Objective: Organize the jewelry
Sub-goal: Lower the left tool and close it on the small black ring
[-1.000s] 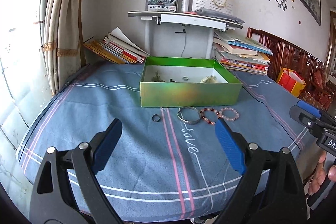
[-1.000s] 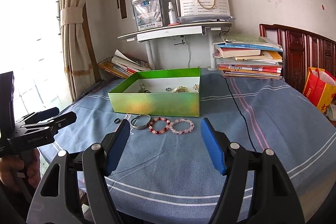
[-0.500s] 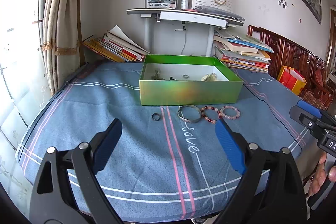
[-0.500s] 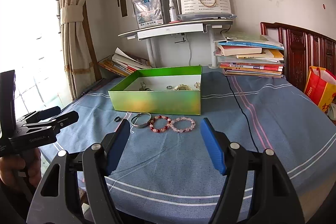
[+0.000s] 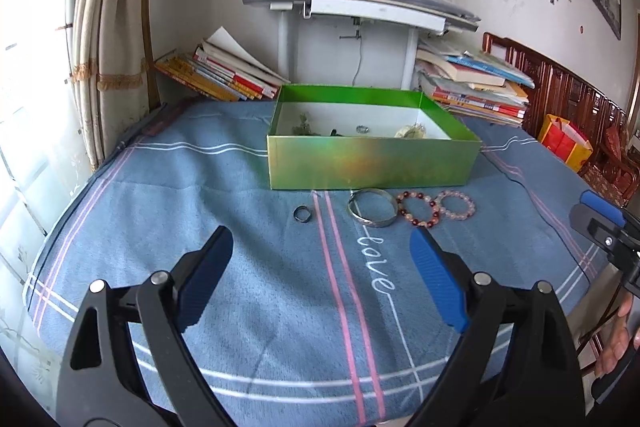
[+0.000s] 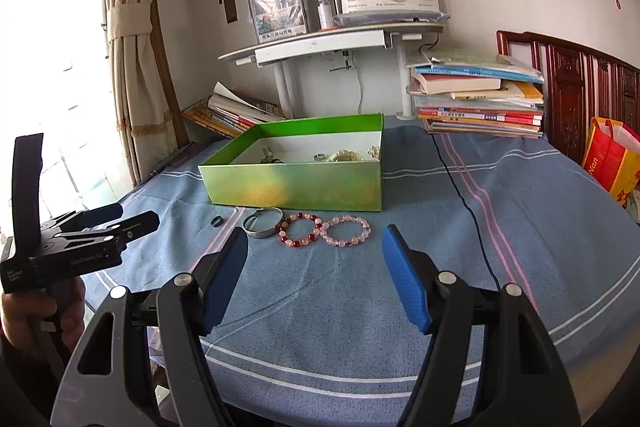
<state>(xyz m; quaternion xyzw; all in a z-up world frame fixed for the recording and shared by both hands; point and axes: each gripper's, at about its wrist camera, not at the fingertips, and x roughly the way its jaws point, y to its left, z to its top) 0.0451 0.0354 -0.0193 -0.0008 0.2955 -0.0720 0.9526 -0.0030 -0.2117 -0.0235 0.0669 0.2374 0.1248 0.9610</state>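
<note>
A green box [image 5: 372, 163] [image 6: 296, 187] stands on the blue cloth with several small jewelry pieces inside. In front of it lie a dark ring [image 5: 302, 214] [image 6: 216, 221], a silver bangle [image 5: 372, 213] [image 6: 262, 223], a red-and-pink bead bracelet [image 5: 417, 209] [image 6: 301, 229] and a pale pink bead bracelet [image 5: 456, 205] [image 6: 347, 230]. My left gripper [image 5: 320, 243] is open and empty, short of the ring and bangle. My right gripper [image 6: 314, 241] is open and empty, just short of the bracelets.
The blue striped cloth [image 5: 240, 267] covers the table. Book stacks [image 6: 480, 99] and leaning books [image 5: 216, 75] lie behind the box under a white shelf [image 5: 352, 7]. A curtain [image 5: 104, 27] hangs left. A red-yellow bag [image 6: 612, 159] stands right.
Both grippers have drifted slightly; the view of the box and jewelry shifts a little. Nothing was picked up and the jaws stay open.
</note>
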